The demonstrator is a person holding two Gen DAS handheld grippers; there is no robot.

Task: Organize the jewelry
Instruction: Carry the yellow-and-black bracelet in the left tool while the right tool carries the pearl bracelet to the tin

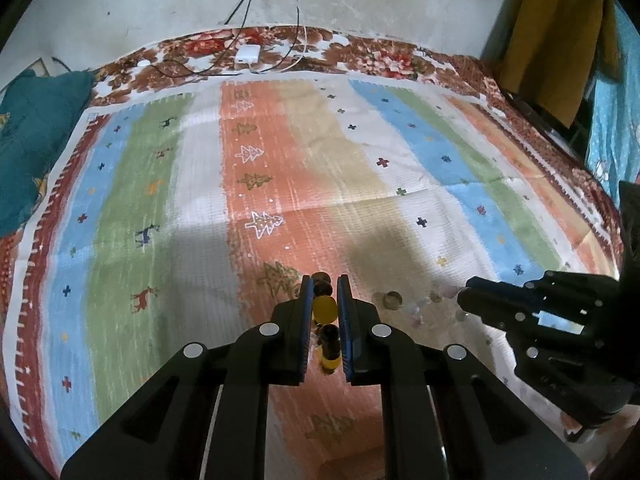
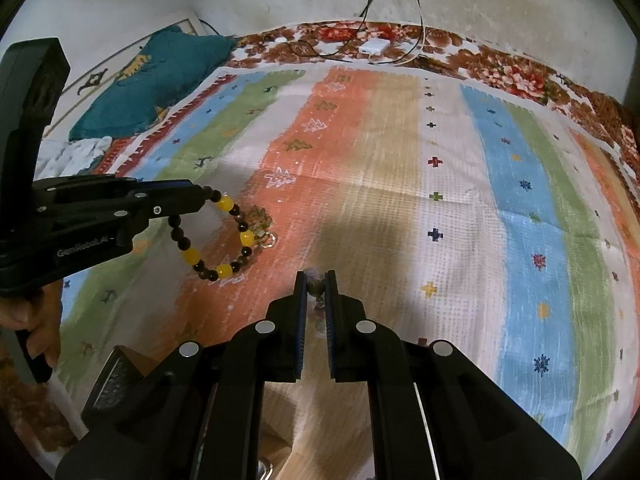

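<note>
My left gripper (image 1: pixel 325 286) is shut on a bracelet of yellow and dark brown beads (image 1: pixel 324 307). In the right wrist view that bracelet (image 2: pixel 224 236) hangs in a loop from the left gripper (image 2: pixel 206 196) above the striped mat. My right gripper (image 2: pixel 315 280) is shut on a pale, clear-beaded bracelet with a brown bead (image 2: pixel 315 287) between the pads. In the left wrist view the right gripper (image 1: pixel 464 300) holds that pale bracelet (image 1: pixel 424 304), with a brownish bead (image 1: pixel 392 300) at its far end. A small gold ring (image 2: pixel 270 239) lies on the mat near the hanging bracelet.
The striped mat (image 1: pixel 280 168) covers a floral bedsheet (image 1: pixel 360 52). A white charger with cables (image 1: pixel 247 54) lies at the far edge. A teal pillow (image 2: pixel 160 80) is at the far left. A wooden box (image 2: pixel 120 376) sits below the grippers near me.
</note>
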